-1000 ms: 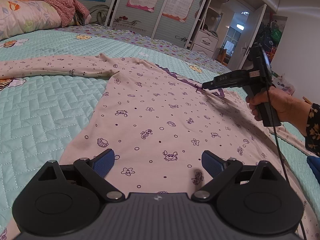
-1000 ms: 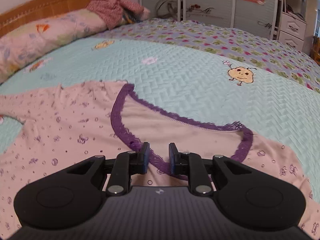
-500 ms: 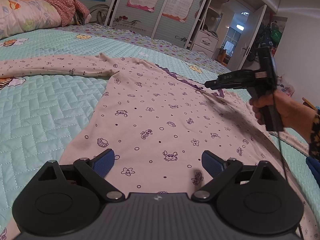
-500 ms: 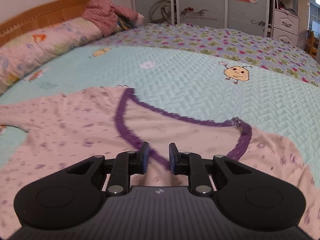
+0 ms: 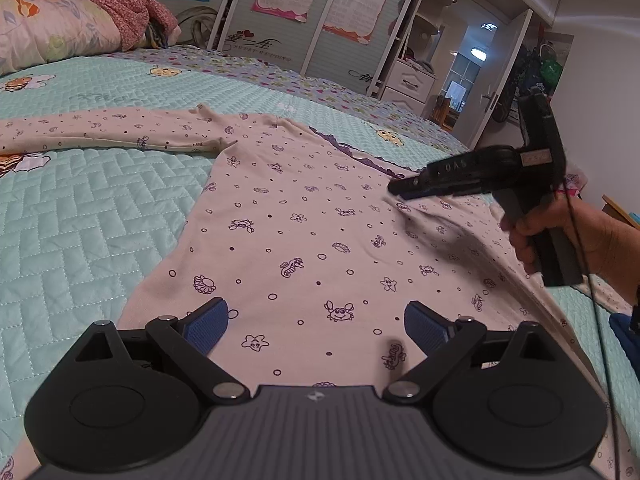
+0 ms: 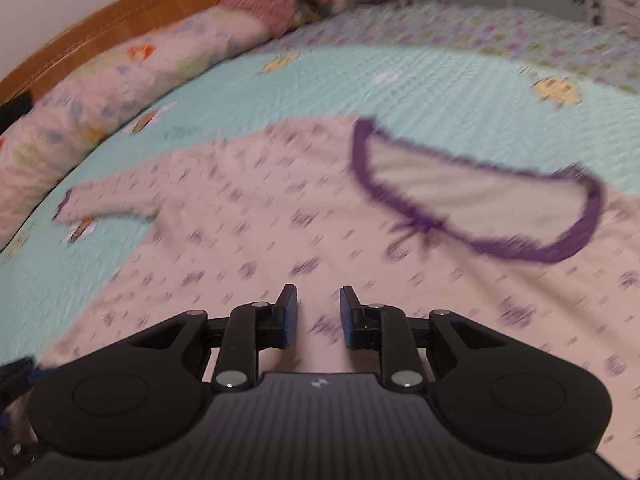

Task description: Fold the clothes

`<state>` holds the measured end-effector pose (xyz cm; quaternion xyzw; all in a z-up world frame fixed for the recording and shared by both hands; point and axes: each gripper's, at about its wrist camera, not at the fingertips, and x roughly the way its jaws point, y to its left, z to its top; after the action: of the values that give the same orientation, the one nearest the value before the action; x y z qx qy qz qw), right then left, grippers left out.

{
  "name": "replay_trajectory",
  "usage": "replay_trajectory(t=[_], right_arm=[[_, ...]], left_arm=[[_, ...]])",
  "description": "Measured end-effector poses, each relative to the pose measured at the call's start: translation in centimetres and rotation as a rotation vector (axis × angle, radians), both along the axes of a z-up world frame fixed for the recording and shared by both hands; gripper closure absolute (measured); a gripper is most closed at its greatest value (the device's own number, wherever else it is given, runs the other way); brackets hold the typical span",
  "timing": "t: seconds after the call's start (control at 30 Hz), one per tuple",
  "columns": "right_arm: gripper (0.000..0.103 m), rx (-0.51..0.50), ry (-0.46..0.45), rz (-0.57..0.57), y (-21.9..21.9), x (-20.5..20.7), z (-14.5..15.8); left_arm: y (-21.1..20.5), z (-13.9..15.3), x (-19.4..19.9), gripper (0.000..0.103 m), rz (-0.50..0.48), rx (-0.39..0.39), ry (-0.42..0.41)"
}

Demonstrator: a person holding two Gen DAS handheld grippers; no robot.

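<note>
Pink top [image 5: 304, 240] flat, R gripper [image 6: 319, 312] tilted down, jaws opening

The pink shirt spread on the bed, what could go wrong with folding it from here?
1. The right hand-held gripper is opening with nothing between its pads, just above the pink shirt; it could drag and wrinkle the cloth.
2. The left hand-held gripper stands wide open over the hem, so nothing holds that end down.
3. The left sleeve lies stretched out and may trail.

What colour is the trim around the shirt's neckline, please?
Purple trim, clearest in the right wrist view.
</note>
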<state>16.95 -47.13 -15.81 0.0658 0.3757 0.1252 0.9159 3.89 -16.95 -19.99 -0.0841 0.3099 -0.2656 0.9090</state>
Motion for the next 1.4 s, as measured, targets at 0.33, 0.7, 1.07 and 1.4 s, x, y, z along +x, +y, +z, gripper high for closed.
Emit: replay_trajectory(t=[0.33, 0.7, 1.07, 1.4], right_arm=[[0.078, -0.228, -0.034, -0.161, -4.3, 3.1, -0.2], [0.078, -0.192, -0.016, -0.129, -5.3, 2.6, -1.6], [0.103, -0.282, -0.034, -0.219, -5.4, 3.5, -1.9], [0.098, -0.121, -0.080, -0.434, -7.6, 1.0, -0.1]], left_arm=[[0.0, 0.0, 0.1, 0.004, -0.004, 0.001, 0.000], [-0.1, -0.1, 0.1, 0.003, -0.004, 0.004, -0.002], [-0.1, -0.1, 0.1, 0.003, -0.005, 0.003, -0.002], [-0.2, 0.0, 0.1, 0.001, -0.011, 0.005, 0.001]])
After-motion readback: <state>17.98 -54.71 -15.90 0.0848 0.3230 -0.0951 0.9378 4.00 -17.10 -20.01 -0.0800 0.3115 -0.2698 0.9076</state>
